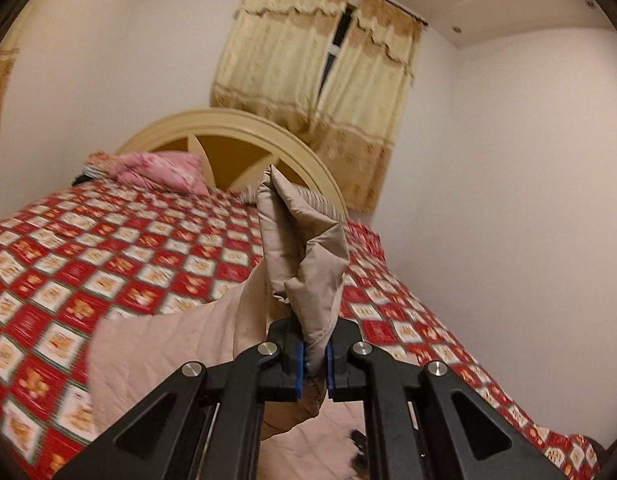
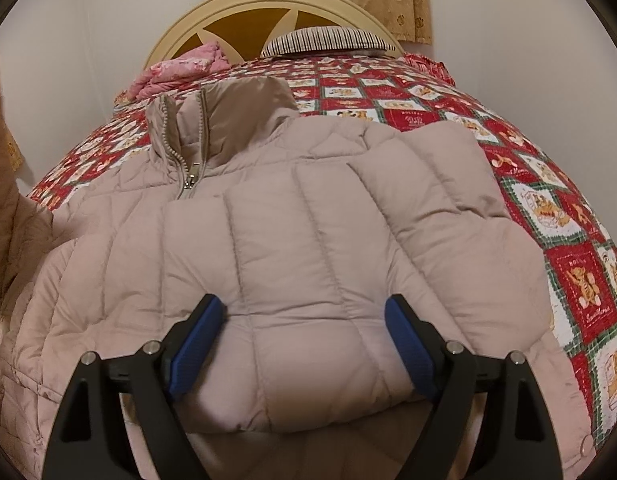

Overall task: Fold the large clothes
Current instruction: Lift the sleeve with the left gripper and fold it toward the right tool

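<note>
A beige quilted puffer jacket point(image 2: 308, 232) lies front up on the bed, zipper and collar point(image 2: 196, 128) pointing to the headboard. Its right sleeve is folded across the chest. My right gripper point(image 2: 304, 340) is open, its blue pads point(image 2: 196, 340) either side of the folded sleeve's lower end, resting on or just above it. My left gripper point(image 1: 313, 356) is shut on a bunched edge of the jacket point(image 1: 304, 256) and holds it lifted above the bed; the raised fabric shows at the left edge of the right wrist view point(image 2: 12, 232).
The bed has a red and white checked bedspread point(image 1: 108, 264) with a cream arched headboard point(image 2: 268, 4). A pink pillow point(image 1: 164, 170) and a striped pillow point(image 2: 328, 40) lie at the head. Curtains point(image 1: 320, 60) hang on the wall behind.
</note>
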Available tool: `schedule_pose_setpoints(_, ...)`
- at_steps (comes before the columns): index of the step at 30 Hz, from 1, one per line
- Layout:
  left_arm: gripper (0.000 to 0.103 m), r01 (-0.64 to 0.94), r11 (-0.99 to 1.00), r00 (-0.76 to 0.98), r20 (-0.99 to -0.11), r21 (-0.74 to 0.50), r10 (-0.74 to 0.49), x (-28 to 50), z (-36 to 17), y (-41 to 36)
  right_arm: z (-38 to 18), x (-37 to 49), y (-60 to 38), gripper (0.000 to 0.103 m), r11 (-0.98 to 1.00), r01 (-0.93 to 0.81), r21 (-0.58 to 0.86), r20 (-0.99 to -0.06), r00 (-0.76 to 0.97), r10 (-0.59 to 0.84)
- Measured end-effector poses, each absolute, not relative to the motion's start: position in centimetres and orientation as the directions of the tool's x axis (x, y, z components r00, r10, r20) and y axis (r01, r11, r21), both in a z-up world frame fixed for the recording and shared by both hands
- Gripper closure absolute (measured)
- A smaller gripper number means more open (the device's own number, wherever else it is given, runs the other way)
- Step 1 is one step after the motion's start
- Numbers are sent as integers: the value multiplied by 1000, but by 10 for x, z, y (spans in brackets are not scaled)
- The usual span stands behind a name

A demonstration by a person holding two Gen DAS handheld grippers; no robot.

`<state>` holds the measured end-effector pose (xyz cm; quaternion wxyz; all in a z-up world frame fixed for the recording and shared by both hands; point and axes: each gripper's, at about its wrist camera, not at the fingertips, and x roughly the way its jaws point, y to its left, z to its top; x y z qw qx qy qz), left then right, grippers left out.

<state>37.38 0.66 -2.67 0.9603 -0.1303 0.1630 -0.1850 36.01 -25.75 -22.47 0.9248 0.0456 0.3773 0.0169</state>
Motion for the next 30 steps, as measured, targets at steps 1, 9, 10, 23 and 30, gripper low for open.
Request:
schedule_pose_setpoints(1, 96, 319, 896, 871, -278, -309, -406, 376, -31, -2, -225, 360, -258, 17, 995, 3, 100, -696, 715, 68)
schedule_pose_setpoints(9, 96, 344, 903, 822, -382, -257, -422, 395, -74, -62, -225, 359, -263, 17, 991, 3, 132, -689, 719, 90)
schedule_pose_setpoints(10, 96, 345, 902, 814, -395, -258, -425, 397, -80, -66, -225, 359, -263, 17, 991, 3, 131, -690, 719, 89)
schedule_pose_setpoints(23, 94, 404, 905, 796, -437, -134, -420, 389, -101, -116, -226, 359, -265, 17, 992, 3, 130, -686, 722, 88)
schedule_pose_setpoints(30, 78, 461, 880, 802, -373, -111, -467, 372, -76, -105, -226, 359, -265, 17, 992, 2, 129, -686, 722, 88)
